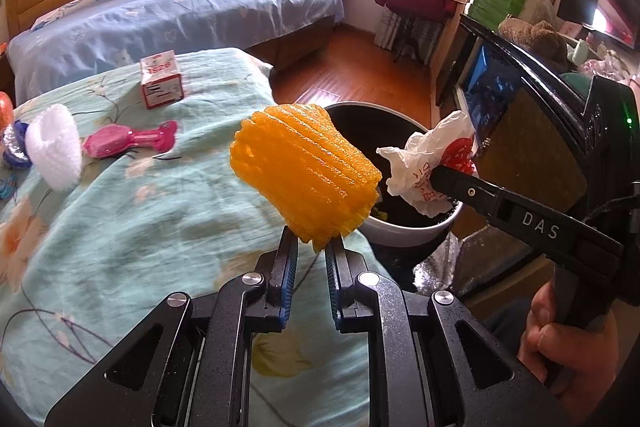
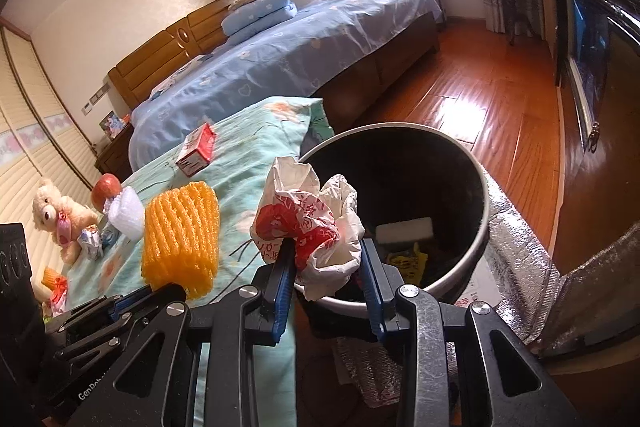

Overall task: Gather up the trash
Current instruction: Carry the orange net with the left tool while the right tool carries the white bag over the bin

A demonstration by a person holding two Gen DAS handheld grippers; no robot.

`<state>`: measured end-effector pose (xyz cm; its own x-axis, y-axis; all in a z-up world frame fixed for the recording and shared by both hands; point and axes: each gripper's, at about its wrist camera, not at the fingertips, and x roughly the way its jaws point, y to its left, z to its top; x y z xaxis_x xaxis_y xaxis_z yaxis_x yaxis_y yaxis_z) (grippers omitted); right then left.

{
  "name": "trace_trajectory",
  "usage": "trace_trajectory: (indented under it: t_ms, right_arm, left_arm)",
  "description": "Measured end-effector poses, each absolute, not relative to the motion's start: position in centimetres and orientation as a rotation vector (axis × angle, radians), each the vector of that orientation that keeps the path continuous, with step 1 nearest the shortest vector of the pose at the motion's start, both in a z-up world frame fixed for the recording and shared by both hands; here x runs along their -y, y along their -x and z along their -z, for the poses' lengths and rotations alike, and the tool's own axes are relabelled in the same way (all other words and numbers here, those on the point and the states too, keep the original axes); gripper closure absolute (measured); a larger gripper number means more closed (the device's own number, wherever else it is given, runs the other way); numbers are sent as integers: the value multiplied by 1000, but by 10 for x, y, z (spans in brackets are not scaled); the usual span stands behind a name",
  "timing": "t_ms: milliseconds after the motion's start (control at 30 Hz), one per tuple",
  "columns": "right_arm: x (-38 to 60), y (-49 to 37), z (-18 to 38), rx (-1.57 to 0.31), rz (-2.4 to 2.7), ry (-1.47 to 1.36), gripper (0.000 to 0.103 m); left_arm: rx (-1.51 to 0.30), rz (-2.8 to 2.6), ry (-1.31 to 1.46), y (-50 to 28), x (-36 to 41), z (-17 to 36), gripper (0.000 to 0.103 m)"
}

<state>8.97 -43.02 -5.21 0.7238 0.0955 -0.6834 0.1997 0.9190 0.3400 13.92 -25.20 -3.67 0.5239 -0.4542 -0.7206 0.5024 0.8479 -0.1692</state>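
My left gripper [image 1: 312, 247] is shut on an orange foam fruit net [image 1: 304, 175] and holds it above the bed edge, just left of the trash bin [image 1: 400, 231]. It also shows in the right wrist view [image 2: 182, 239]. My right gripper [image 2: 326, 251] is shut on a crumpled white and red plastic bag [image 2: 312, 227] over the near rim of the black-lined bin [image 2: 476, 251]. In the left wrist view the bag [image 1: 424, 167] hangs over the bin's right rim. The bin holds a white block [image 2: 404, 229] and yellow scraps.
On the green floral bedcover [image 1: 160, 227] lie a red and white carton [image 1: 162, 81], a pink toy [image 1: 128, 139], a white foam net [image 1: 54, 143], an apple [image 2: 106, 189] and a teddy bear [image 2: 56, 215]. A foil-lined bag [image 2: 516, 247] sits right of the bin.
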Motion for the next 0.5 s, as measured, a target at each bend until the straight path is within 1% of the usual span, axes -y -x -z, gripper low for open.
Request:
trace_trajectory:
  t_ms: [500]
  right_arm:
    - [460, -101, 58, -777, 115, -416, 69]
  left_arm:
    - [-851, 604, -113, -149, 287, 37, 90]
